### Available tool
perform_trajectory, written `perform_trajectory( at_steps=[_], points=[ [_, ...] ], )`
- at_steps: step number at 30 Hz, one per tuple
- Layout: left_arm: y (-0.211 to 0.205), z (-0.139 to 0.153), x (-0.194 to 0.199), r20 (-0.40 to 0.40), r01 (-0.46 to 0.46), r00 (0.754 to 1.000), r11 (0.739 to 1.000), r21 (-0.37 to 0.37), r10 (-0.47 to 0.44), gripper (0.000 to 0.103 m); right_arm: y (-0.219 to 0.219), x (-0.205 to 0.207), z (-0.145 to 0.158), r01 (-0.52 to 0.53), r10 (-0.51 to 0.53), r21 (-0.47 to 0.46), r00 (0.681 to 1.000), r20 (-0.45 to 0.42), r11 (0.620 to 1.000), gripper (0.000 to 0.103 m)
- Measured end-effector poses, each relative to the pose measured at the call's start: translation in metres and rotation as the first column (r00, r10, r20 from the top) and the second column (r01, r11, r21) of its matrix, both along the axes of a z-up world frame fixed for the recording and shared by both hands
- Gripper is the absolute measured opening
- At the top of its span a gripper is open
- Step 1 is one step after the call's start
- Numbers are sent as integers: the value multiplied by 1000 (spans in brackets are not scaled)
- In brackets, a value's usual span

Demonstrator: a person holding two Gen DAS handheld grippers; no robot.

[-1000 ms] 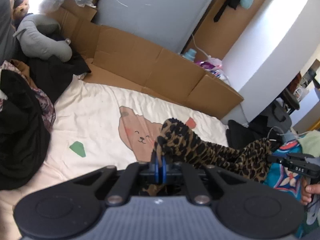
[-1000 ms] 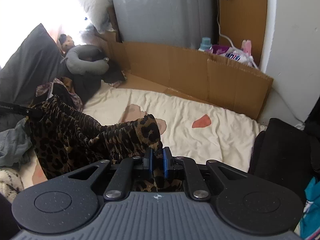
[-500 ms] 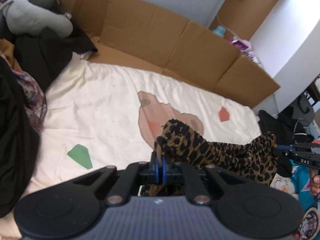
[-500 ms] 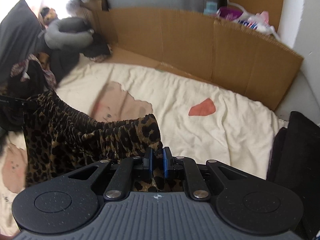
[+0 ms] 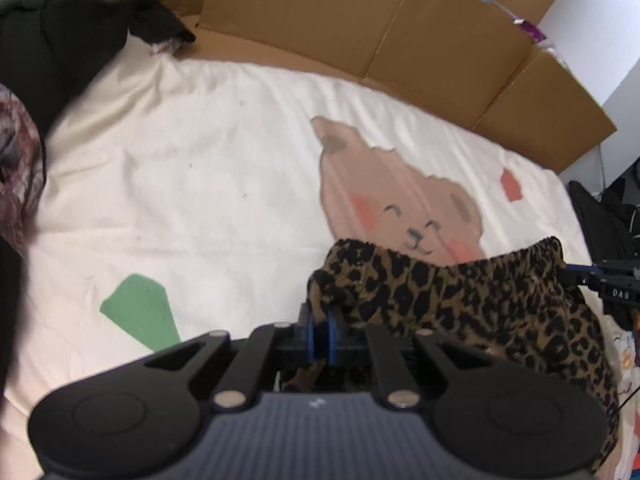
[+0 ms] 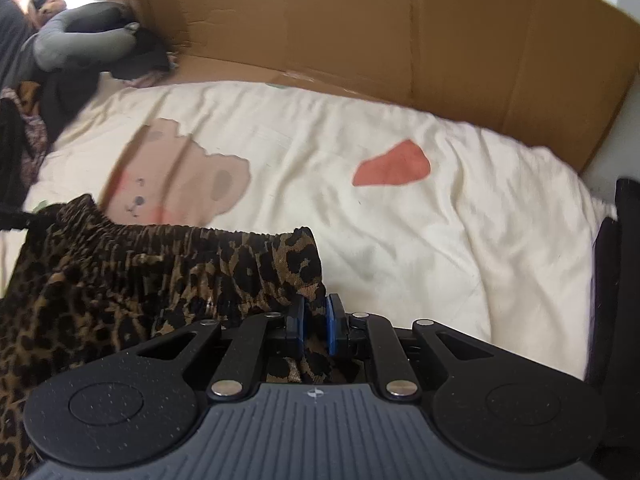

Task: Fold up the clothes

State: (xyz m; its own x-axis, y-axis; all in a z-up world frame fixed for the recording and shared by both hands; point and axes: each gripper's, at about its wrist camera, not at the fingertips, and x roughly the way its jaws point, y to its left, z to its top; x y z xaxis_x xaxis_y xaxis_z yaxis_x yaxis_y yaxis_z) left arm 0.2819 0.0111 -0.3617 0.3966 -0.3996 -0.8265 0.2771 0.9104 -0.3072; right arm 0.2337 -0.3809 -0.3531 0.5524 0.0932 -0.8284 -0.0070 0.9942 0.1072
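Observation:
A leopard-print garment [image 5: 460, 292] [image 6: 160, 272] is stretched by its gathered waistband between my two grippers, low over the cream bear-print sheet [image 5: 200, 160] [image 6: 440, 240]. My left gripper [image 5: 320, 332] has the left corner between its blue pads; its jaws are opening, and a gap shows beside the cloth. My right gripper [image 6: 316, 320] is shut on the right corner, with fabric bunched between the pads. Each gripper also shows at the edge of the other's view: the right gripper [image 5: 600, 280], the left gripper [image 6: 12, 218].
A cardboard wall [image 5: 360, 12] [image 6: 400, 20] runs along the far side of the bed. A pile of dark clothes [image 5: 48, 40] and a grey plush cushion [image 6: 80, 40] lie at the far left. A black object [image 6: 624, 280] borders the sheet on the right.
Both grippers have come down toward the sheet with the garment stretched between them. The gap between the left gripper's pads has widened; the right grip looks unchanged.

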Motion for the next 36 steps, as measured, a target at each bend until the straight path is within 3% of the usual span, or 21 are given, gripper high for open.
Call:
perform_trajectory(
  at_steps=[8, 10, 11, 12, 14, 15, 19, 31, 33, 34, 36],
  points=[
    [20, 19, 1, 33, -19, 999, 1000, -21, 20, 28, -13, -5, 12, 28, -29, 20, 999, 22, 999, 20],
    [20, 22, 6, 42, -19, 999, 999, -36, 20, 38, -14, -7, 14, 16, -16, 36, 1000, 22, 999, 20],
    [20, 23, 9, 45, -19, 999, 999, -47, 21, 41, -13, -7, 13, 5, -6, 43, 1000, 20, 999, 23],
    [19, 24, 11, 47, -20, 999, 998, -57, 22, 47, -12, -6, 12, -4, 4, 48, 1000, 17, 999, 37],
    [14, 20, 17, 45, -30, 998, 998, -57, 32, 49, -8, -2, 8, -18, 17, 37, 1000, 14, 999, 51],
    [11, 18, 20, 44, -36, 998, 998, -55, 39, 49, -6, -1, 5, -22, 22, 32, 1000, 13, 999, 54],
    [5, 4, 24, 15, -38, 999, 995, -89, 40, 49, -4, 8, -6, -25, 25, 39, 1000, -5, 999, 54],
    [1, -17, 14, -15, 13, 1000, 997, -74, -14, 47, -10, 7, -23, -51, 52, 14, 997, -49, 999, 54],
    [-1, -17, 12, -24, 33, 999, 998, -60, -35, 41, -8, 5, -25, -60, 60, 9, 997, -56, 998, 50],
    [-1, -17, 11, -34, 44, 998, 997, -59, -46, 32, -6, 5, -25, -71, 72, 5, 996, -54, 997, 47],
    [-2, -18, 7, -38, 63, 997, 997, -50, -65, 22, -3, 5, -24, -94, 94, 8, 994, -55, 996, 35]
  ],
)
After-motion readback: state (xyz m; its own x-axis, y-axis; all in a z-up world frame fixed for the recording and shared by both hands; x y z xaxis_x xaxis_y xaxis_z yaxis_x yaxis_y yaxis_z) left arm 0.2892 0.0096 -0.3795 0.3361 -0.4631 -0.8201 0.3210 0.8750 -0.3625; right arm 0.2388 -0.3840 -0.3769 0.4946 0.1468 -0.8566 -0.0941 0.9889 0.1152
